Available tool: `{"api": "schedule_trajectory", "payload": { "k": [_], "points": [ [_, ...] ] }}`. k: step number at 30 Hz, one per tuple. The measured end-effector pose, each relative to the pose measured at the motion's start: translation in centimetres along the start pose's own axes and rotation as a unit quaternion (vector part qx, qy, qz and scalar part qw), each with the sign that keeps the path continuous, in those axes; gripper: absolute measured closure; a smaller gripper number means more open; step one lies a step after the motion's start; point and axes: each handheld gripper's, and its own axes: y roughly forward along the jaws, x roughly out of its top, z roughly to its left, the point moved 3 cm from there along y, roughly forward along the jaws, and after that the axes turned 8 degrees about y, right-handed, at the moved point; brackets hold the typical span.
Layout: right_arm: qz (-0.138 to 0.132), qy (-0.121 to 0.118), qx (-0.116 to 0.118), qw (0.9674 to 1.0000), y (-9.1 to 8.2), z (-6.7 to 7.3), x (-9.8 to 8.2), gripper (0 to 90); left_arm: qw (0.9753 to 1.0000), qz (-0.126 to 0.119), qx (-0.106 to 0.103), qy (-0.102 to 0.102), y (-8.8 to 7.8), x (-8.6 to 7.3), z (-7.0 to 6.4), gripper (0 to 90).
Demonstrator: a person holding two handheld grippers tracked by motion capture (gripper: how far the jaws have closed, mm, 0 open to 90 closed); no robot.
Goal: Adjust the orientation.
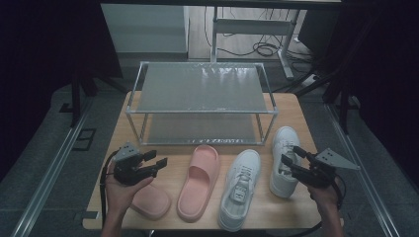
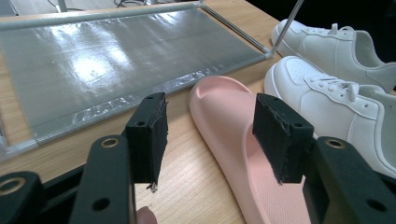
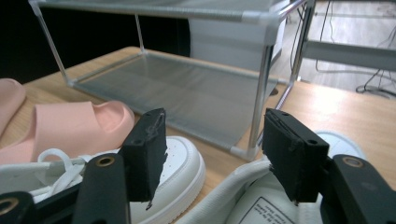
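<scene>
White sneaker [image 3: 266, 205] under open right gripper [image 3: 212, 156], tongue label print unreadable

light: dim, dark surroundings | glare: on shelf [image 1: 200, 89] mesh | focus: sharp, slight softness

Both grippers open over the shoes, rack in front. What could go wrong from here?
1. The right gripper hovers at the right sneaker's soft collar; a grip there may slip.
2. That sneaker sits beside the rack post and may snag on it.
3. The left gripper is off the slide.
</scene>
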Motion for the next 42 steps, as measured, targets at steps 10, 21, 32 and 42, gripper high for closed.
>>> {"api": "schedule_trajectory", "payload": {
  "k": [10,21,32,42],
  "points": [
    [0.012,0.005,0.02,0.9997,-0.3,-0.4,-0.3,46.5,0.9997,0.01,-0.019,0.011,0.3,-0.7,-0.3,47.2],
    [0.023,-0.005,0.017,0.9996,0.8,0.7,-0.3,45.4,0.9996,0.004,-0.028,0.009,-1.1,-1.0,-0.4,79.4],
    [0.025,-0.003,0.008,0.9997,0.9,0.7,-0.7,44.8,0.9996,0.013,-0.024,0.005,-1.0,-1.3,0.0,90.0],
    [0.02,0.006,0.012,0.9997,0.3,0.8,-0.6,44.7,0.9993,0.006,0.003,-0.038,-3.3,-2.5,1.5,90.0]
  ]
}}
